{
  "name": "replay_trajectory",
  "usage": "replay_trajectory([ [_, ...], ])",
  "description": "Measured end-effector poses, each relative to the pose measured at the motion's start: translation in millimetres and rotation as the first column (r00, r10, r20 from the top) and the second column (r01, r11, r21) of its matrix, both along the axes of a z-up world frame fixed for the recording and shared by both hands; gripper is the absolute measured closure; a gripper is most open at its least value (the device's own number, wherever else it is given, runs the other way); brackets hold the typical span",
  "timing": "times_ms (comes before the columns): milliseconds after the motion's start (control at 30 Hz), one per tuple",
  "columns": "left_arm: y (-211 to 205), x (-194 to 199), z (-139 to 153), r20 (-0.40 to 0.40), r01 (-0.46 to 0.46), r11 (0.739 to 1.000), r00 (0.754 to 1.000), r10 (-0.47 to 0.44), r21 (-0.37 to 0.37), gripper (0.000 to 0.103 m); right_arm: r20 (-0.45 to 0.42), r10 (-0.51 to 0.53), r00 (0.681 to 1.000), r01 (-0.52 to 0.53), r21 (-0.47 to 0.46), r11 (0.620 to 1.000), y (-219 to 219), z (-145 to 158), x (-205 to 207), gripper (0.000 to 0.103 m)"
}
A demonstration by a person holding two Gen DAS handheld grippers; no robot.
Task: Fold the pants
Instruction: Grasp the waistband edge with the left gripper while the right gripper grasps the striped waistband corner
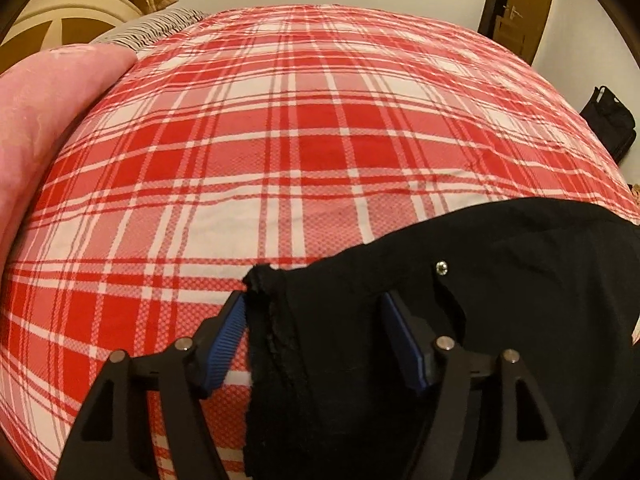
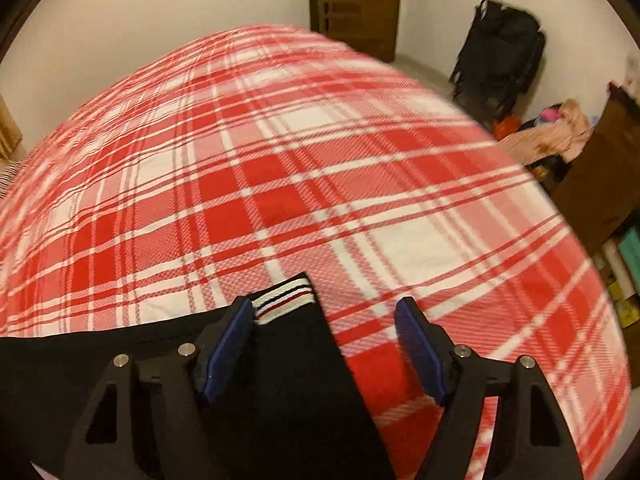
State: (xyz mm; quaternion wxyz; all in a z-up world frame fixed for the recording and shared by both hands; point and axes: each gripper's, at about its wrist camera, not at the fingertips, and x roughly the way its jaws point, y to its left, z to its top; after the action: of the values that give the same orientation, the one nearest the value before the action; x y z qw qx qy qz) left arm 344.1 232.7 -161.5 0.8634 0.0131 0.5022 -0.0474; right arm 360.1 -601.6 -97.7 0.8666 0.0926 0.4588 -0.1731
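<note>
In the left wrist view, the left gripper (image 1: 314, 312) is seen with its blue pads apart, straddling a frayed corner of the black pants (image 1: 460, 320) without pressing it. In the right wrist view, the right gripper (image 2: 325, 312) is likewise held wide, the striped waistband (image 2: 284, 294) lying just beside its left pad. The pants are spread on the near part of the red plaid bedsheet (image 1: 280, 140). Farther off, a pink pillow (image 1: 44, 120) and a black backpack (image 2: 500, 52) by the wall are visible.

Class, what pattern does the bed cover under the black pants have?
Red and white plaid on the bed cover, clearest in the left wrist view.
</note>
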Motion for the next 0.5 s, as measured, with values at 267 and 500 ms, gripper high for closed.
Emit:
replay_trajectory([
  [267, -7, 11, -1, -0.005, 0.026, 0.999, 1.0, -0.026, 0.048, 0.026, 0.002, 0.103, 0.995, -0.103, 0.014, 0.995, 18, -1, 5, 0.069],
  [500, -20, 10, 2, 0.005, 0.11, 0.989, 0.994, -0.111, 0.097, 0.058, -0.019, 0.123, 0.992, -0.125, -0.074, 0.989, 33, 7, -7, 0.097],
])
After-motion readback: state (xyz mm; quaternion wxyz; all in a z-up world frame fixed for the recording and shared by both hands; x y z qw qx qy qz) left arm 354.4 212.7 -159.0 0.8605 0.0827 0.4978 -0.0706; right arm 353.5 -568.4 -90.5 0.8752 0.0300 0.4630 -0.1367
